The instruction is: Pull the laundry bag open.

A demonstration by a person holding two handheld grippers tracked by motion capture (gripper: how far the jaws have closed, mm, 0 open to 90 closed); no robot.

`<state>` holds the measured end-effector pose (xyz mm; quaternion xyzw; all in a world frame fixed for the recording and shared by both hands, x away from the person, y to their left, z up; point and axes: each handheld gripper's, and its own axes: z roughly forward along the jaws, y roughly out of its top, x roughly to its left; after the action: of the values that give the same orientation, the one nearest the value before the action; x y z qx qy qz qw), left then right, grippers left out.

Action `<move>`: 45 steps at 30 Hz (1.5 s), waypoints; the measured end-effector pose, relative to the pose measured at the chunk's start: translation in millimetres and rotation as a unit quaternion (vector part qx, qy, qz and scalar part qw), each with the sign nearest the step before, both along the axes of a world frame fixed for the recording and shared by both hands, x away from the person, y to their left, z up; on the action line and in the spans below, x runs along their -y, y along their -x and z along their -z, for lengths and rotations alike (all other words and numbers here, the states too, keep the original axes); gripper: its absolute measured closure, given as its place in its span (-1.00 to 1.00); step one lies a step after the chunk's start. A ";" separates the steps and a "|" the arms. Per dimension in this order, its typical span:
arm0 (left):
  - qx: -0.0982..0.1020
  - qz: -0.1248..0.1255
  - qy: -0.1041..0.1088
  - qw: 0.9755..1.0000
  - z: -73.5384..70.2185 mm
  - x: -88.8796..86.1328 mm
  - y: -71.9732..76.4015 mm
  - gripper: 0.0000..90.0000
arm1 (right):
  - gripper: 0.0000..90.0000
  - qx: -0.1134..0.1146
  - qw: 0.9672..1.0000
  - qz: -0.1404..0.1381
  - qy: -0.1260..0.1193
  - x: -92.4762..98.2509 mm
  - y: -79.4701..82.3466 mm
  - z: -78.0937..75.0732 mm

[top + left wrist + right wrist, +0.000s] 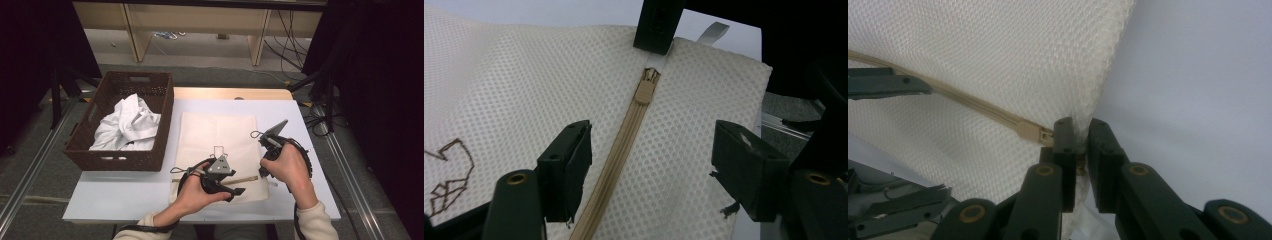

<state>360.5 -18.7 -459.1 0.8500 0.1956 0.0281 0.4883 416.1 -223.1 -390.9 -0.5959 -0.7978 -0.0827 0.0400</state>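
High view is showing one cream mesh laundry bag (218, 150) lying flat on the pale table (300, 200), just right of a brown woven basket (122, 120) that is holding a heap of crumpled white cloth (127, 125). One bag, one basket, two grippers and two hands are taking up the scene. Nothing is lying on the bag apart from the tools; the basket is sitting beside the bag's left edge, apart from both grippers.

The bag is looking like fine honeycomb netting, with a small brown outline emblem (449, 175) stitched on it and one tan zipper (619, 150) running along the near edge. The tan slider (644, 91) is sitting close to the bag's right end.

The left gripper (651, 170) is hovering over the zipper with its jaws standing wide apart, one on each side of the tan line, pressing on nothing. The left hand (192, 192) is holding it at the bag's near edge.

The right gripper (1079, 145) is pinching the bag's corner, at the end of the zipper just past the slider, its jaws nearly together with the mesh bunched between them. The right hand (287, 167) is holding it at the bag's near right corner. A white tab (713, 32) is sticking out beyond that corner.
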 end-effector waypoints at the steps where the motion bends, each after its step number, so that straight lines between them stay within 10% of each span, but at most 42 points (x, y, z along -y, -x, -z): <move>1: -0.004 0.003 0.000 1.000 0.1 2.2 -1.0 -0.27 | 0.87 -0.001 1.000 0.002 0.000 -0.2 0.0 -0.1; 17: -0.011 0.027 0.010 1.000 7.3 36.2 -10.1 -0.21 | 0.87 0.003 1.000 -0.008 -0.002 0.5 -0.1 0.7; 45: -0.012 0.020 0.027 0.999 9.1 39.4 -7.9 0.19 | 0.87 -0.004 1.000 0.019 -0.003 -3.8 1.6 -0.6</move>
<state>368.4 -58.0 -468.3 0.8405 0.1851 0.0028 0.5092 414.5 -219.4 -390.4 -0.6112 -0.7858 -0.0836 0.0437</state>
